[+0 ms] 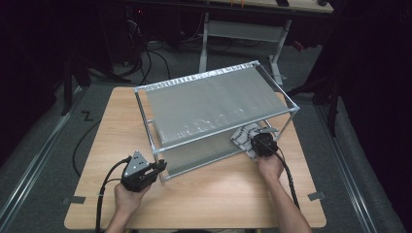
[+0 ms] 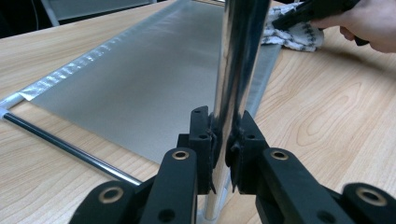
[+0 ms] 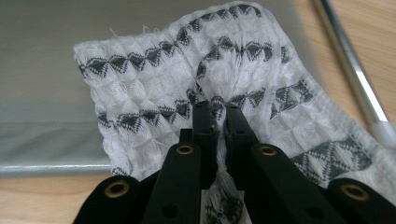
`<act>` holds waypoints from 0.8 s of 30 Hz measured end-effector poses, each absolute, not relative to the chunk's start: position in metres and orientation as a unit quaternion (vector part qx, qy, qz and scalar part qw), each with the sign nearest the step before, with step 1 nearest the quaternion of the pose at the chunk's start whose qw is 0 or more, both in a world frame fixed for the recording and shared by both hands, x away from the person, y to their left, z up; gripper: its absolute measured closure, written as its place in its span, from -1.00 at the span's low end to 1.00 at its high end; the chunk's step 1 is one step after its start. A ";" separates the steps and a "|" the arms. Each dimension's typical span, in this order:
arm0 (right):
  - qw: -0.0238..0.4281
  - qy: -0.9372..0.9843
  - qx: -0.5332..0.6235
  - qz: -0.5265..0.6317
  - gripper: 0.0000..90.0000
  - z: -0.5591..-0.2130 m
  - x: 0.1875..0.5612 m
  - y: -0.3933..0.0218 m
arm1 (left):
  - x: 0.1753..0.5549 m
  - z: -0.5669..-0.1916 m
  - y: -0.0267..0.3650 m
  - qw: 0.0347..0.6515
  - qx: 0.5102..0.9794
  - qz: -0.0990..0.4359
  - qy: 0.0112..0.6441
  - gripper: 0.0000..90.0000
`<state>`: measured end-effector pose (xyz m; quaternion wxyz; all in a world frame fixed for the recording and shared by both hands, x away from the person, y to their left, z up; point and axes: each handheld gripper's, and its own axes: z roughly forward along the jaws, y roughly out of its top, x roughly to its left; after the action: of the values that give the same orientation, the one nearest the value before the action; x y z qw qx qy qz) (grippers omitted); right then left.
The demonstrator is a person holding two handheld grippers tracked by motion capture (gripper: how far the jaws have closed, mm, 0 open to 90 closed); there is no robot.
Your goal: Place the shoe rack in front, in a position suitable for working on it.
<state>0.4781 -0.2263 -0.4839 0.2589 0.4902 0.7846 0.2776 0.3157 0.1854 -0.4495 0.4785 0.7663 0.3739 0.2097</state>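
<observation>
The left claw [image 2: 224, 140] is clamping the shiny upright post [image 2: 238, 70] at the near left corner of a two-tier metal rack [image 1: 214, 97], its black jaws pressing on the chrome tube from both sides low down, close to the wooden desk [image 1: 209, 194]. The rack is standing across the middle of the desk, its long side running from the near left toward the far right. The right claw [image 3: 219, 135] is pinching a bunched fold of a white waffle-weave cloth [image 3: 261, 93] with dark diamond bands, the jaws nearly together with the fabric squeezed between them. The cloth is lying at the rack's near right corner, partly on the grey lower shelf [image 3: 42, 56] and partly spilling over that shelf's front edge onto the desk, just beside the right-hand post [image 3: 359, 79]. A hand is gripping each tool from the near edge of the desk.
</observation>
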 end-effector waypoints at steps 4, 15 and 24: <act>0.253 0.793 0.476 0.284 0.91 -0.485 0.472 -0.215 | 0.316 -0.450 0.185 0.478 0.764 0.210 0.378 0.80; 0.258 0.818 0.431 0.281 0.91 -0.486 0.456 -0.187 | 0.318 -0.448 0.186 0.475 0.760 0.209 0.392 0.78; 0.244 0.815 0.442 0.284 0.91 -0.485 0.458 -0.189 | 0.317 -0.445 0.185 0.476 0.753 0.216 0.400 0.73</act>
<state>0.4580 -0.1893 -0.4847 0.2437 0.4418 0.8155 0.2836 0.3167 0.1845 -0.4447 0.4755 0.7529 0.4004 0.2162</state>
